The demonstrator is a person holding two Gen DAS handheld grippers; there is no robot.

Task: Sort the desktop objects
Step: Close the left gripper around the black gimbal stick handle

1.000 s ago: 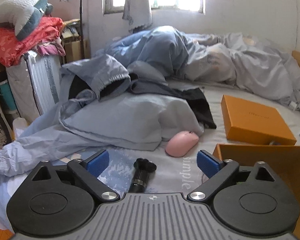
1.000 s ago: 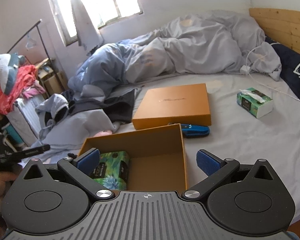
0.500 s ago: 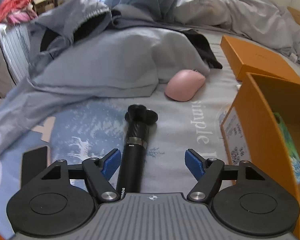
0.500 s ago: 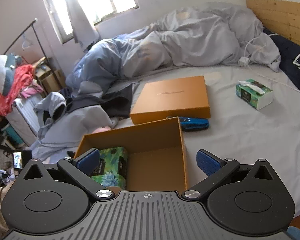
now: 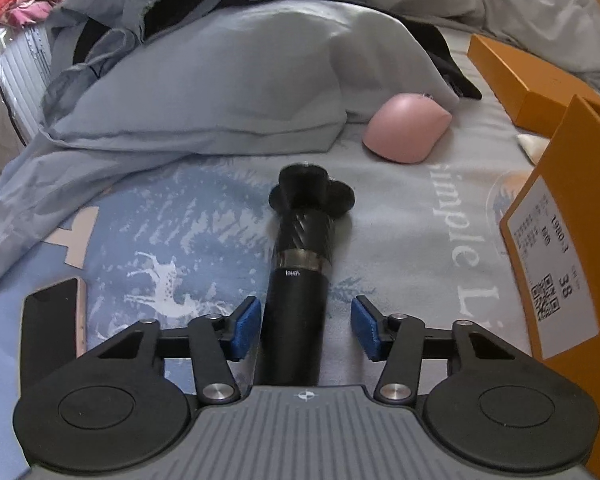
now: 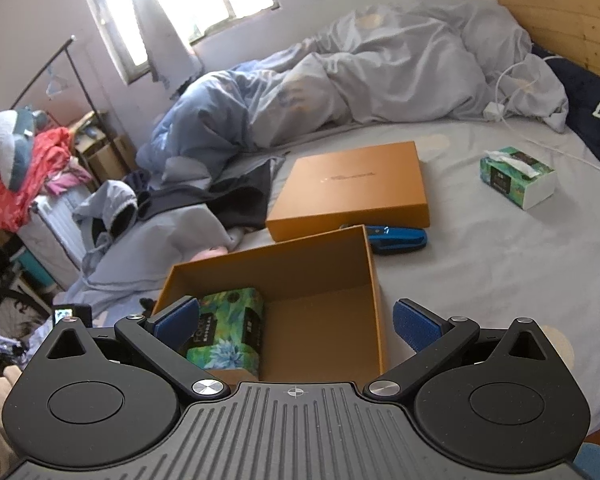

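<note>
A black cylindrical stick (image 5: pixel 298 280) with a lobed head lies on the blue printed sheet. My left gripper (image 5: pixel 306 330) sits low over its near end, the jaws closing around the shaft; the left pad (image 5: pixel 246 326) is nearly at the shaft, and a gap shows at the right pad. A pink mouse (image 5: pixel 406 128) lies beyond it. In the right wrist view my right gripper (image 6: pixel 296 322) hangs open above the open orange box (image 6: pixel 332 276), which holds a green tissue pack (image 6: pixel 228 328).
A phone (image 5: pixel 54 328) lies left of the left gripper. The orange box wall (image 5: pixel 560 240) rises at the right. The orange lid (image 6: pixel 352 188), a blue object (image 6: pixel 398 238) and a second tissue pack (image 6: pixel 516 176) lie on the bed. Crumpled bedding (image 5: pixel 228 80) is behind.
The left gripper has come down and forward over the black stick while its jaws narrowed around the shaft. The right gripper has hardly moved.
</note>
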